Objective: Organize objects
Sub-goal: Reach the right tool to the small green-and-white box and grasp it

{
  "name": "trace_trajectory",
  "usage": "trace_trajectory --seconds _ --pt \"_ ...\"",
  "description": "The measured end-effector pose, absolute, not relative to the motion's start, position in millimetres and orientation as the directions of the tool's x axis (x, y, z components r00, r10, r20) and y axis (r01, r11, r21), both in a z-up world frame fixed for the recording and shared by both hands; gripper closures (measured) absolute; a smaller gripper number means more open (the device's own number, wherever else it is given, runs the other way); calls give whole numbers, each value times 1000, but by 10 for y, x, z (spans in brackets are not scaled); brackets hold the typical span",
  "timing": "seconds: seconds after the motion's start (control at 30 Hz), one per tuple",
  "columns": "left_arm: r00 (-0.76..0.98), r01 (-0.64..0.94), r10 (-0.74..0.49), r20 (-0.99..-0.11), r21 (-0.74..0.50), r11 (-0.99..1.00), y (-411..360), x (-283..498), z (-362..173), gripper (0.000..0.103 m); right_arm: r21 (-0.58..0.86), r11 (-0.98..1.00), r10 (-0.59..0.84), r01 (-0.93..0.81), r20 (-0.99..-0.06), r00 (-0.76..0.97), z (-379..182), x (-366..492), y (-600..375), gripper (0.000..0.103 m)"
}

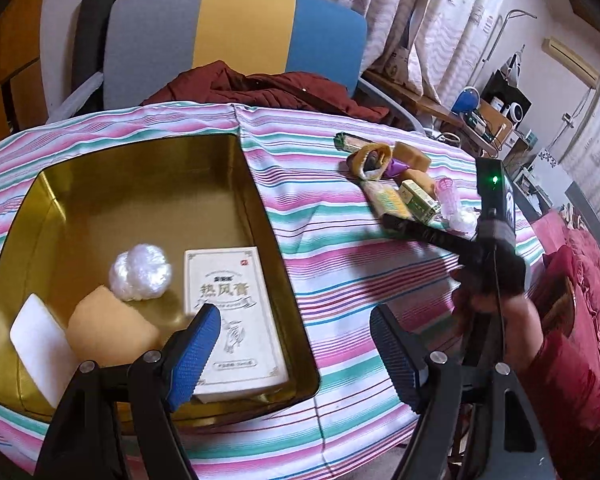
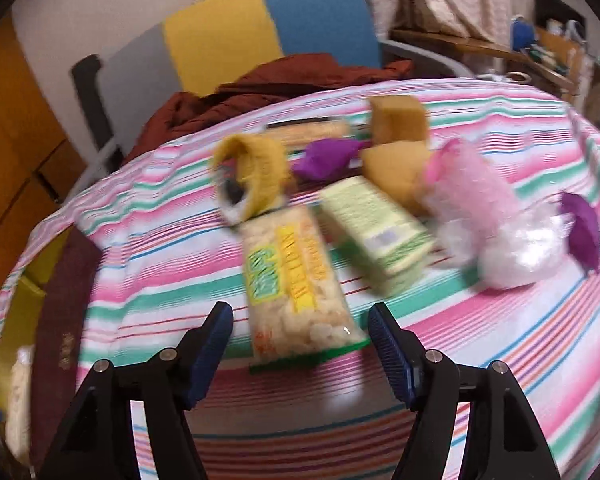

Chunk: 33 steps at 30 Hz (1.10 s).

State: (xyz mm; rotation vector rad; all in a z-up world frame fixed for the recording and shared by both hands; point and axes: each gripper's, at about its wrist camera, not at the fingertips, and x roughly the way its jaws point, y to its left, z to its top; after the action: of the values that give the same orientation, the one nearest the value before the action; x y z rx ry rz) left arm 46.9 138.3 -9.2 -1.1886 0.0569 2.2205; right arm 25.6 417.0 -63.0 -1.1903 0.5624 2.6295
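Note:
A gold tin box (image 1: pixel 256 184) sits on the striped tablecloth (image 1: pixel 340 264) at the left. It holds a cream carton (image 1: pixel 236 320), a white pearly ball (image 1: pixel 140 272), a tan sponge (image 1: pixel 108 324) and a white block (image 1: pixel 40 344). My left gripper (image 1: pixel 296 352) is open and empty over the box's near right edge. My right gripper (image 2: pixel 300 344) is open and empty, its fingers either side of a snack packet (image 2: pixel 296 284). Behind the packet lie a green carton (image 2: pixel 376 228), a yellow knitted roll (image 2: pixel 252 176), purple wrappers (image 2: pixel 324 156), tan sponges (image 2: pixel 396 120) and pink bubble wrap (image 2: pixel 472 196).
A grey, yellow and blue chair (image 1: pixel 236 36) with a dark red garment (image 1: pixel 268 88) stands behind the table. The right hand and its gripper body (image 1: pixel 496 216) show at the right of the left wrist view. The box's dark red outer wall (image 2: pixel 60 320) is at the left.

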Motion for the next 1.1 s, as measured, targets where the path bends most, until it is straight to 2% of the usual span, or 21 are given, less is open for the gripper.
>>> trace_trajectory --seconds 0.1,0.2,0.33,0.4,0.57,0.63,0.8,0.9,1.1 --pt "-411 -541 495 -765 -233 -808 1440 466 -60 24 253 -939 -28 -235 -735 -678 -597 294 3913 32" --pt "-417 -548 498 -760 -227 -805 1473 465 -29 24 212 -956 1 -201 -685 -728 -480 407 3868 32" --pt "-400 -550 507 -763 -243 -799 1540 461 -55 24 137 -935 161 -326 -657 -736 -368 435 4252 33" --pt "-386 -556 510 -768 -247 -793 1581 471 -74 24 116 -920 204 -373 -674 -711 -388 367 4457 40" --pt "-373 -575 511 -774 -239 -782 1679 497 -77 24 37 -929 237 -367 -705 -669 -484 170 4693 47" --pt "-371 -580 510 -776 -235 -780 1722 487 -67 24 49 -940 204 -337 -710 -674 -522 109 4720 49" --pt "-352 -592 514 -782 -239 -770 1849 437 -66 24 81 -946 160 -314 -726 -669 -595 23 4722 65" --pt "-336 -602 515 -789 -240 -762 1959 391 -92 24 108 -942 139 -318 -737 -661 -657 47 4734 71" --pt "-304 -629 527 -794 -248 -737 2246 287 -142 24 142 -922 153 -361 -721 -676 -682 186 4730 72"
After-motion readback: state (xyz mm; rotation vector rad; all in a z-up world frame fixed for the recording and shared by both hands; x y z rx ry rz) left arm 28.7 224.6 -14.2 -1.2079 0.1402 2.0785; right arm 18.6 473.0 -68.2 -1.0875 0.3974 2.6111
